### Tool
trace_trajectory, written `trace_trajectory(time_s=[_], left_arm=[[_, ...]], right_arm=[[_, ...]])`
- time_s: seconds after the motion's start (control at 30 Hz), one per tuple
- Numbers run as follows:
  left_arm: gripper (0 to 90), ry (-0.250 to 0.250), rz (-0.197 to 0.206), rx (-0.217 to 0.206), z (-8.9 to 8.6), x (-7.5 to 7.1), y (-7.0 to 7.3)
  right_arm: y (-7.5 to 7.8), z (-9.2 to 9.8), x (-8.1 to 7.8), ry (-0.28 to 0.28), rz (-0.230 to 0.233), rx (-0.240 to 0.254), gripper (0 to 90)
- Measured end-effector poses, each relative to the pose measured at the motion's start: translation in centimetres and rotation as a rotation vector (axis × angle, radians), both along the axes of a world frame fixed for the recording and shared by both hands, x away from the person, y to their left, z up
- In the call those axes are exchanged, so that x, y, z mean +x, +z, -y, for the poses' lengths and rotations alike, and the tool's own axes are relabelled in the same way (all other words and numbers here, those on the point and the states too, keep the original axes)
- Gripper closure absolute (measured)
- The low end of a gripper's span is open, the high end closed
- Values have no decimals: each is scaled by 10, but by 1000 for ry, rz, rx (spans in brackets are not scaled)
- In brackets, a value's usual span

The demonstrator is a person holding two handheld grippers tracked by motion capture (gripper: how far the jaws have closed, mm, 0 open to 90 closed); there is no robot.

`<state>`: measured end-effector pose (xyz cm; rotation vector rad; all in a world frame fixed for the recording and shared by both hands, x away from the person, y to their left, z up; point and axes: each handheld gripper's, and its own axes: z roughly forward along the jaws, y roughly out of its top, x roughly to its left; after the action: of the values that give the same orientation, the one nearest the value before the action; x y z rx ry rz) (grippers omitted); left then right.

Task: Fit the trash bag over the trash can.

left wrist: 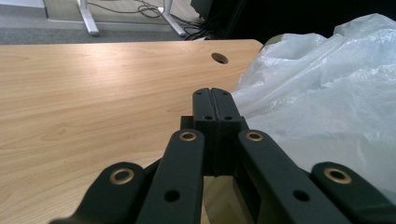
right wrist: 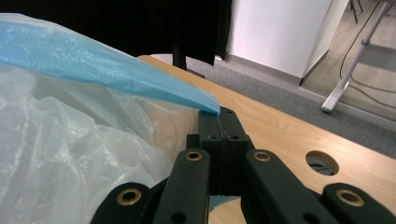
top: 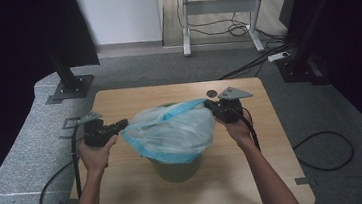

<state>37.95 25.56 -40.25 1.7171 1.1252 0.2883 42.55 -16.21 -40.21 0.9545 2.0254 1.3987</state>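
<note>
Bag [top: 171,130] stretches between both, each hand-held gripper, left [top: 121,124] and right [top: 211,105], pinching its rim.

high: above, facing forward-down | gripper views: close, low along fingers | shared: table [top: 128,197], bag [top: 171,130]

Your light wooden counter [top: 128,202] with rounded corners and a round cable hole [top: 212,93] stands on grey carpet [top: 17,148]. Beyond it you have a white wall panel [top: 120,15] and a pale wooden floor strip where a white-legged desk [top: 220,8] stands over loose black cables [top: 234,26]. Black curtains [top: 3,49] hang on both sides, and a black metal post on a flat foot plate [top: 69,85] stands at your far left.
</note>
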Motion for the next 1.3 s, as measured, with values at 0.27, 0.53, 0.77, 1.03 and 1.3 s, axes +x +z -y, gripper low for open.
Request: trace_trajectory(time_s=[0.27,0.53,0.77,1.03,1.3], left_arm=[[900,-2,-45,10,4,8,-9],[900,-2,-81,24,9,17,-21],[900,-6,-121,9,12,25,-32],[900,12,-149,24,14,29,-37],[900,3,-174,42,15,28,-46]], right_arm=[[-19,-5,15,1,-61,8,888],[-33,-12,24,15,-140,4,888],[-43,-17,30,23,-198,-27,888],[-50,-23,31,35,-256,-54,888],[-57,-21,33,25,-311,-112,888]])
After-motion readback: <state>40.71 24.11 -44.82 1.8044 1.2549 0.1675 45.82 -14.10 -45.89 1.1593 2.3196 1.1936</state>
